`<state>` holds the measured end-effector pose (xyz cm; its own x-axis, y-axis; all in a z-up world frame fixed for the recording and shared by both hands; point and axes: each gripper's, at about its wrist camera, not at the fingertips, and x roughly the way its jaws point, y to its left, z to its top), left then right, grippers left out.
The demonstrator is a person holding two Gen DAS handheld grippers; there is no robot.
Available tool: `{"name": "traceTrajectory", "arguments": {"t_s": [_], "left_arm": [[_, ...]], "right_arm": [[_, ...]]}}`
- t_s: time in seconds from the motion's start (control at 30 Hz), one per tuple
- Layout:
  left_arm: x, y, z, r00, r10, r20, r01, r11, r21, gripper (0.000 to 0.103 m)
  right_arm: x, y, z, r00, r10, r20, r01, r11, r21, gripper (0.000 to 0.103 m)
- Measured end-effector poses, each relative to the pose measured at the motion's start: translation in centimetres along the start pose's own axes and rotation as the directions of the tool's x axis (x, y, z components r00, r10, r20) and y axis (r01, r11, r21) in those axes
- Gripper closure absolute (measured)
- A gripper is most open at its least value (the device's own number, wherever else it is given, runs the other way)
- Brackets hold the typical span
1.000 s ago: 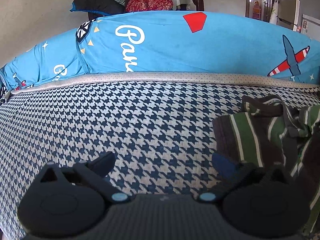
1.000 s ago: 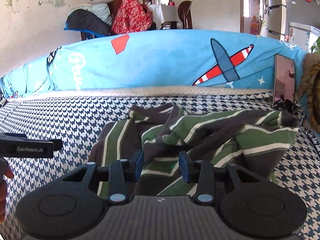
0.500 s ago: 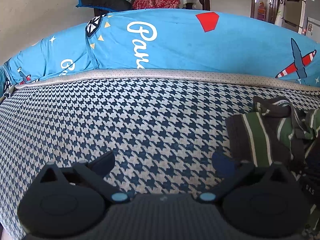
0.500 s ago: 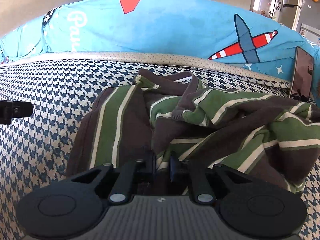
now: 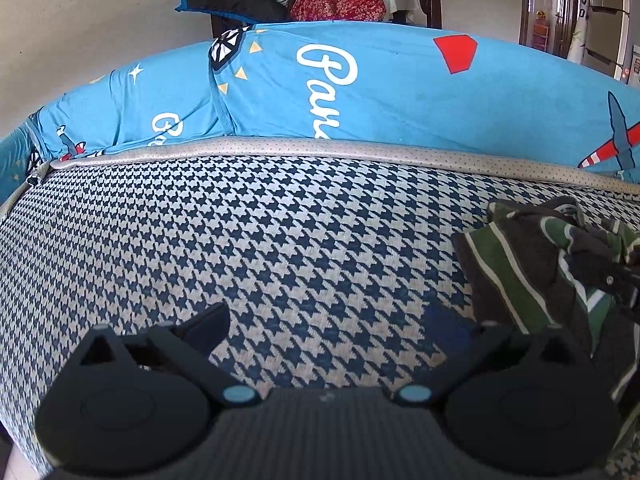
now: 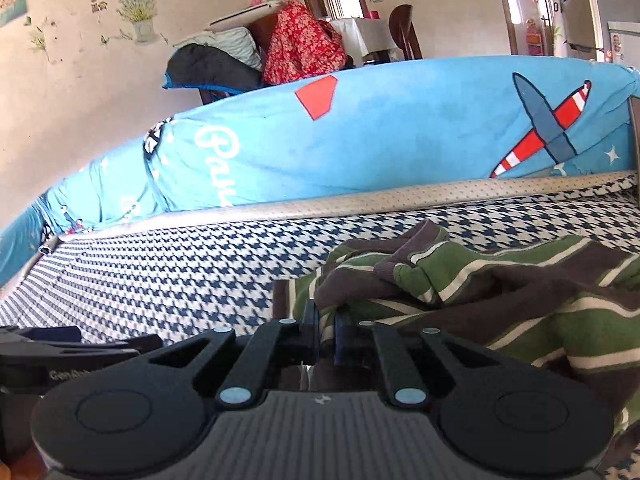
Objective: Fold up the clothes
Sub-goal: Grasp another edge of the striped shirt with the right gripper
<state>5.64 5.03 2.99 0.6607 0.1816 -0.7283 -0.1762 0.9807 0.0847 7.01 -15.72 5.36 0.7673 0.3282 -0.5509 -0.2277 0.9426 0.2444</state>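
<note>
Right wrist view: the right hand-held gripper is seen clenched on a fold of the striped shirt, its two fingers pressed nearly together with brown-and-green cloth caught between them. The shirt is heaped in a crumpled pile on the houndstooth mattress, in front of the blue printed cushion that is stood along the mattress's far edge. The left hand-held gripper is glimpsed low at the shirt's left side, apart from the cloth. In the left wrist view, the left hand-held gripper is shown released, fingers spread wide over bare houndstooth with nothing held between them. The shirt is found just right of that gripper's right finger, and the right gripper's dark tip is seen resting on the pile near the frame edge.
</note>
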Motion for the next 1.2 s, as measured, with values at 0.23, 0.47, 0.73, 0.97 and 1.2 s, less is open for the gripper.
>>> {"name": "traceTrajectory", "arguments": {"t_s": [0.23,0.47,0.73,0.97,1.2], "left_arm": [[-0.2,2.9,0.0,0.999,0.037,0.007,-0.037,0.998,-0.055,0.0],[-0.7,6.8,0.6,0.993,0.114,0.034,-0.108,0.982,-0.154,0.0],[-0.9,7.7,0.6,0.997,0.078,0.018,-0.073,0.979,-0.191,0.0],[-1.1,5.9,0.4,1.0,0.003,0.027,0.001,0.987,-0.163,0.0],[-1.0,3.9,0.2,0.996,-0.08,0.029,0.083,0.988,-0.131,0.0]], "right_arm": [[0.1,3.1,0.9,0.98,0.177,0.091,-0.183,0.981,0.065,0.094],[2.7,7.6,-0.7,0.938,0.341,-0.057,-0.343,0.939,-0.013,0.083],[1.2,8.6,-1.7,0.93,0.34,-0.144,-0.365,0.902,-0.232,0.072],[-1.1,6.1,0.1,0.965,0.257,-0.047,-0.259,0.917,-0.304,0.071],[0.7,4.5,-0.1,0.993,0.11,-0.036,-0.115,0.902,-0.417,0.05]]}}
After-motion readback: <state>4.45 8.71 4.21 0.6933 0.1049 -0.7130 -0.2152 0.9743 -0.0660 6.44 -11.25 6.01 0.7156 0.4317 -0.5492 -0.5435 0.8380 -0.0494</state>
